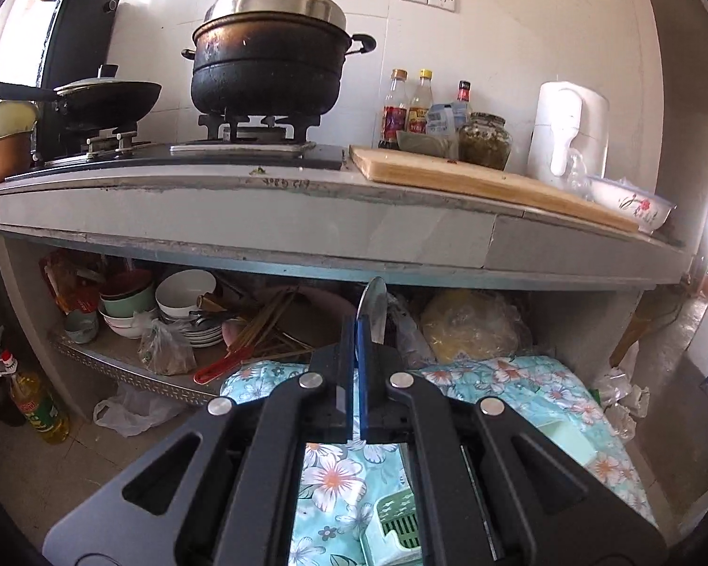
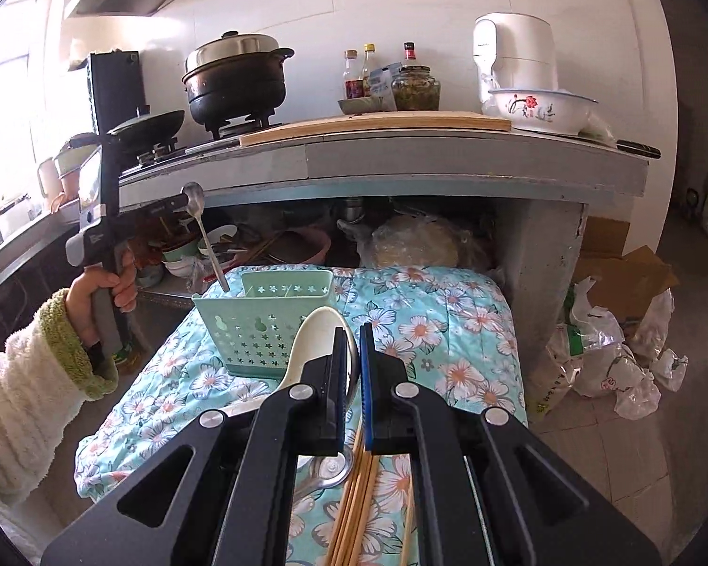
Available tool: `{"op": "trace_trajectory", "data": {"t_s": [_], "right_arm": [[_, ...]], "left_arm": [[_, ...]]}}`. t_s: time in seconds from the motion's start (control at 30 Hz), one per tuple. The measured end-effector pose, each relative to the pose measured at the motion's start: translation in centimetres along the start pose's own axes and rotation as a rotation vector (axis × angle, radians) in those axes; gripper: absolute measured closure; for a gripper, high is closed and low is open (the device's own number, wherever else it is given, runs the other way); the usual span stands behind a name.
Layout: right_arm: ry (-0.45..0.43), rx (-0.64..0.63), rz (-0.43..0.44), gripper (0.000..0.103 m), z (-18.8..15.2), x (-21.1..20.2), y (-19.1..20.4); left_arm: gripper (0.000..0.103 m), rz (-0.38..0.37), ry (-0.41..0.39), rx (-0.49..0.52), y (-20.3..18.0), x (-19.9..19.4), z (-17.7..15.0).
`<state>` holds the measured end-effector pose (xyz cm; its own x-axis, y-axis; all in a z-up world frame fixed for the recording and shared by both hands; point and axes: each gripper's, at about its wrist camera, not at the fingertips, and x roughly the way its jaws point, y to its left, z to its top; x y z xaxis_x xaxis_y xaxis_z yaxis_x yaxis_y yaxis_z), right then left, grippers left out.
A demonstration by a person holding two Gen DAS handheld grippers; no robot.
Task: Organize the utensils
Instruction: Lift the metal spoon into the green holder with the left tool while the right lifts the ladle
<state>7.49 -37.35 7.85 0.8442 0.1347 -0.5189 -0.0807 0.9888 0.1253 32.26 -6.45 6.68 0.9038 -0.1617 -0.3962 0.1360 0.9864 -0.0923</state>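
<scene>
The left tool (image 2: 184, 200) pinches a metal spoon (image 2: 206, 240) by its bowl, handle hanging into the green holder (image 2: 264, 325) on the floral cloth (image 2: 448, 330). The right tool (image 2: 352, 377) looks pressed together, perhaps on the rim of a steel ladle (image 2: 330, 469) beside the chopsticks (image 2: 354, 509), though its fingers hide the contact. If the slanted spoon catches the holder's wall, it could tip the light holder or slip free.

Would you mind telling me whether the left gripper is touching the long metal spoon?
Touching. In the right wrist view, the left gripper is clamped on the long metal spoon just below its bowl, while the handle slants down into the mint-green plastic utensil basket.
</scene>
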Motion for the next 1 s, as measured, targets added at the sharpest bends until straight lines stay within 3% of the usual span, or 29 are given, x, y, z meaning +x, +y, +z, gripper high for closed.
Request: {"op": "trace_trajectory", "data": {"t_s": [0.2,0.6,0.7,1.0], "right_arm": [[0.014,0.016,-0.007,0.098,-0.7,0.0,-0.8],[0.046,0.016,0.004,0.097,-0.4,1.7,-0.9],[0.042,0.005,-0.002,0.097,-0.1,1.9,-0.8],[-0.017,-0.021,-0.037,0.097,2.5,1.9,-0.9]], "left_arm": [[0.102,-0.01,0.059,0.017,-0.1,2.8,-2.9],[0.1,-0.151,0.19,-0.006,-0.2,3.2,-6.9],[0.094,-0.175,0.193,-0.014,-0.2,2.7,-7.3],[0.064,-0.201,0.155,-0.053,1.0,0.2,-7.2]]}}
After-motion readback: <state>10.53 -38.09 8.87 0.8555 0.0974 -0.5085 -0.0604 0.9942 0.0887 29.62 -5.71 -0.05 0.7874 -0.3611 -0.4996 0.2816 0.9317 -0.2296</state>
